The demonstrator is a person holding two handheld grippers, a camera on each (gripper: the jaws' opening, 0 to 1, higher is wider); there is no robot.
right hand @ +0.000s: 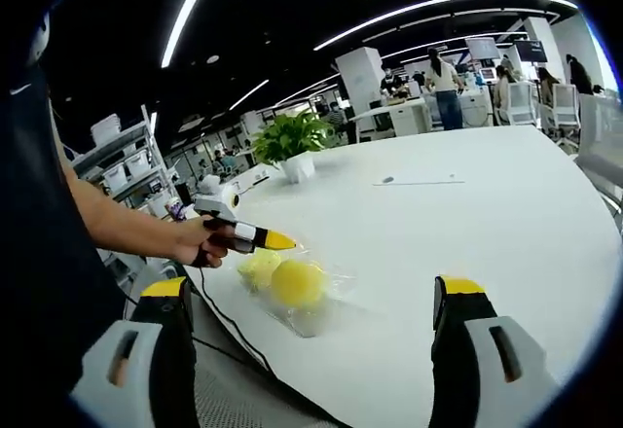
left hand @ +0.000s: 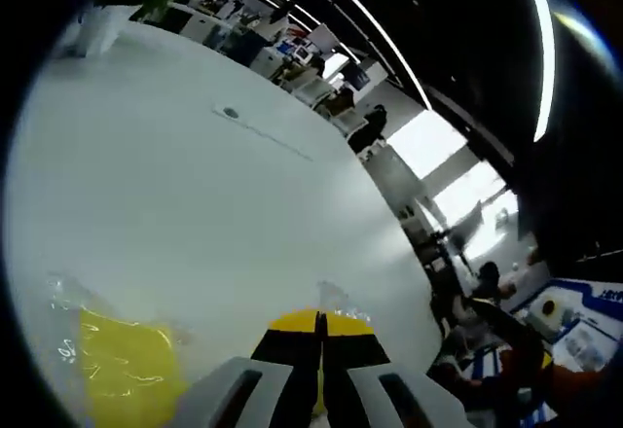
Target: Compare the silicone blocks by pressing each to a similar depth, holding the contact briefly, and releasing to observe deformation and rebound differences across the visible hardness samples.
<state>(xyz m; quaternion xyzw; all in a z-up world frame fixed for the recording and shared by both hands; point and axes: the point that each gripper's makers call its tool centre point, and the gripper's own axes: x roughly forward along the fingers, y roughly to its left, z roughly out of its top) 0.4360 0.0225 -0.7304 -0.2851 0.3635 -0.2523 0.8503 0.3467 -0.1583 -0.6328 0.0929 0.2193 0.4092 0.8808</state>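
Two yellow silicone blocks in clear plastic wrap lie on the white round table [right hand: 506, 214]: a round bright one [right hand: 297, 282] and a paler one [right hand: 258, 267] beside it. A hand holds my left gripper [right hand: 277, 241] with its yellow tips together just over the paler block; I cannot tell if it touches. In the left gripper view the left gripper [left hand: 319, 323] is shut, crinkled wrap [left hand: 336, 300] lies past its tips and a yellow wrapped block [left hand: 122, 370] sits low on the left. My right gripper [right hand: 311, 287] stands wide open, short of the blocks, holding nothing.
A potted plant [right hand: 292, 141] stands at the table's far side, with a small dark disc [right hand: 387, 180] set in the tabletop. A black cable [right hand: 229, 336] runs along the near table edge. Desks, shelves and people [right hand: 443, 83] fill the office behind.
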